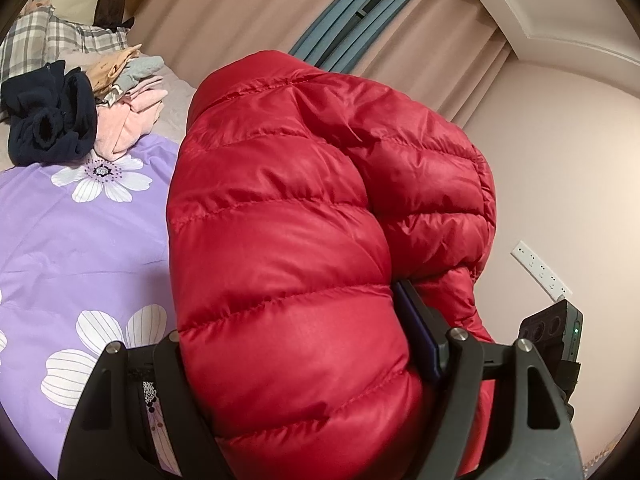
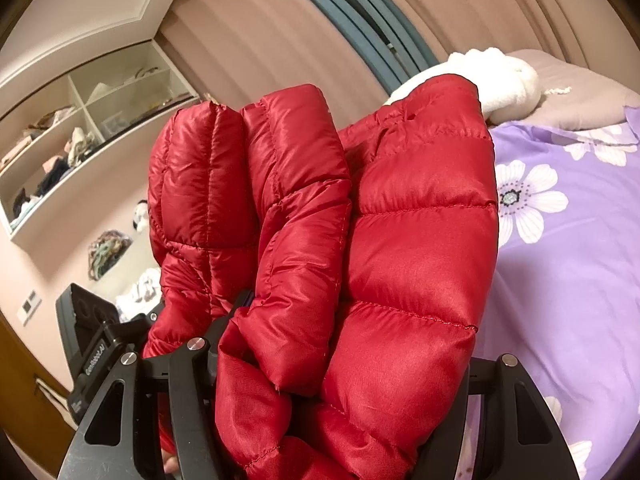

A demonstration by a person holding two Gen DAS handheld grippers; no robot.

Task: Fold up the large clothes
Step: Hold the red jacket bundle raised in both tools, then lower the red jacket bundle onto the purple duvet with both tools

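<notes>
A red quilted puffer jacket (image 1: pixel 304 216) fills the left wrist view, bunched and lifted above the bed. My left gripper (image 1: pixel 296 344) is shut on a thick fold of it; one blue pad shows at the right of the fold. In the right wrist view the same red jacket (image 2: pixel 360 240) hangs in folds. My right gripper (image 2: pixel 340 360) is shut on another bunch of it, its fingertips hidden by the fabric. The other gripper's body (image 2: pixel 92 328) shows at lower left.
The bed has a purple flowered cover (image 1: pixel 72 240). A pile of dark, pink and grey clothes (image 1: pixel 80 112) lies at its far left. A white fluffy item (image 2: pixel 508 80) and grey pillow lie at the head. Curtains (image 1: pixel 400 40), shelves (image 2: pixel 80 132) and wall stand behind.
</notes>
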